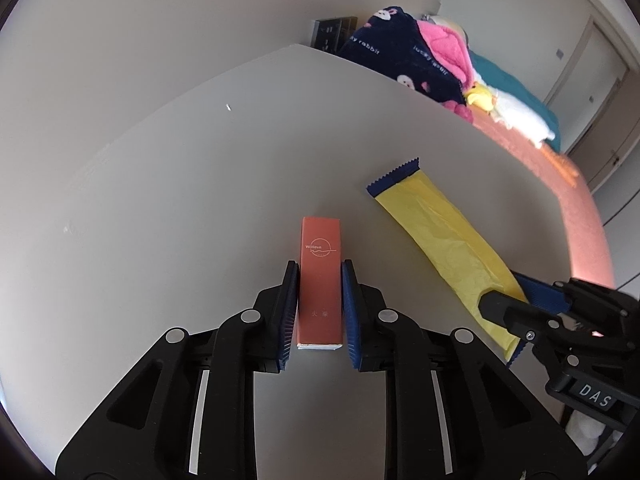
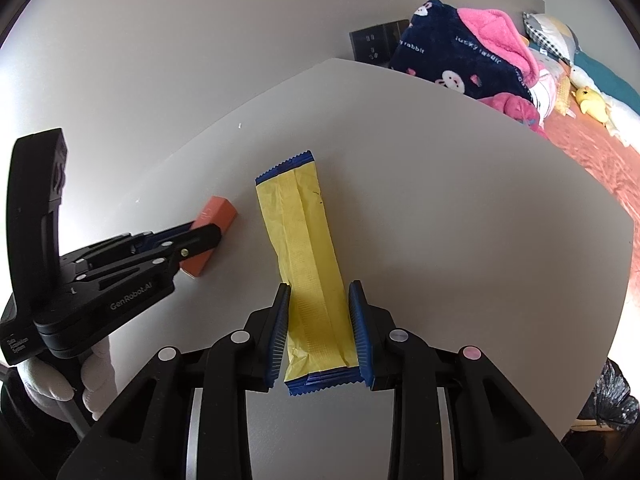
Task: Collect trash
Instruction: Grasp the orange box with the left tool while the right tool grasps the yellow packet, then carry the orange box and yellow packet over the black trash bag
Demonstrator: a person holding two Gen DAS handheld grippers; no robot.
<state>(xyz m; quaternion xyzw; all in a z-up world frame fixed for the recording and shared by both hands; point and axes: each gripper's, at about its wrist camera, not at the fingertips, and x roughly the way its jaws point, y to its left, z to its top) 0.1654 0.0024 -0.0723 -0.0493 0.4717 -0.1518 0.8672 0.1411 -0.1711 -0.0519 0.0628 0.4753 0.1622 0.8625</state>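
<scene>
My left gripper (image 1: 320, 308) has its two blue-padded fingers (image 1: 290, 312) set on either side of a slim orange box (image 1: 320, 280) lying flat on the grey table (image 1: 160, 200). The pads sit right against the box's long sides; I judge it pinched, though the box looks still grounded on the tabletop.

My right gripper (image 2: 320, 328) straddles the near end of a long yellow wrapper (image 2: 308, 264) with blue serrated ends. Its fingers (image 2: 280, 332) touch or nearly touch the wrapper's edges, and I cannot tell whether they truly grip. The wrapper lies just beside the box, also flat on the table.

By my judgement, collecting has barely begun: both pieces are bracketed, neither is lifted, and both remain to be carried off and dropped.

No bin shows clearly. A dark crinkled bag (image 2: 612, 404) at the lower right edge of the right view may be a trash bag, but it is cut off. Beyond the table lies a bed (image 1: 568, 200) heaped with a navy blanket (image 1: 400, 60). A tiny white speck (image 1: 228, 107) sits far back on the table, too small to identify.
</scene>
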